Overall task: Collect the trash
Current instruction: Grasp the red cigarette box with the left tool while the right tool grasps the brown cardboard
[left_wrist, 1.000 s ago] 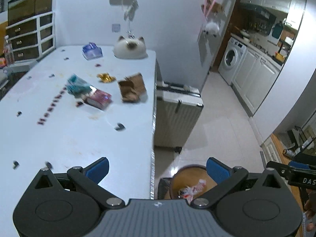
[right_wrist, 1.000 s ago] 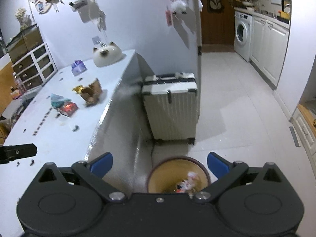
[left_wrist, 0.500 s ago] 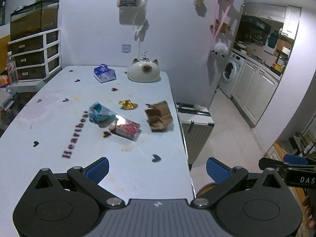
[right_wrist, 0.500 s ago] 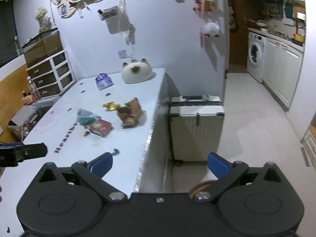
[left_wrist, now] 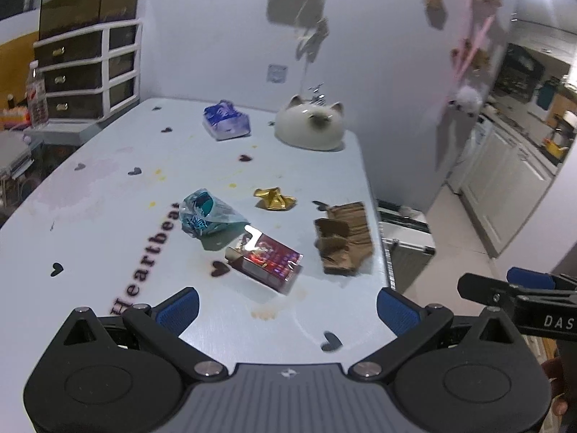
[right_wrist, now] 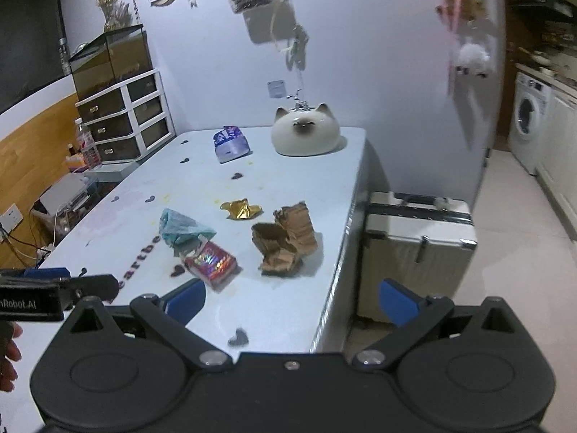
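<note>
Both grippers hang open and empty over the near end of the table point(left_wrist: 90, 187), the left gripper point(left_wrist: 287, 305) pointing at the red box point(left_wrist: 265, 263) just ahead of its fingers, the right gripper point(right_wrist: 292, 301) out over the table's right edge. Beyond the box lie a teal wrapper point(left_wrist: 205, 216), a gold wrapper point(left_wrist: 274, 199) and a crumpled brown carton point(left_wrist: 344, 241) near the right edge (all well apart from the cat ornament point(left_wrist: 310, 127) and blue pack point(left_wrist: 226, 119) at the far end). A suitcase point(right_wrist: 416, 238) stands closed on the floor beside the table.
</note>
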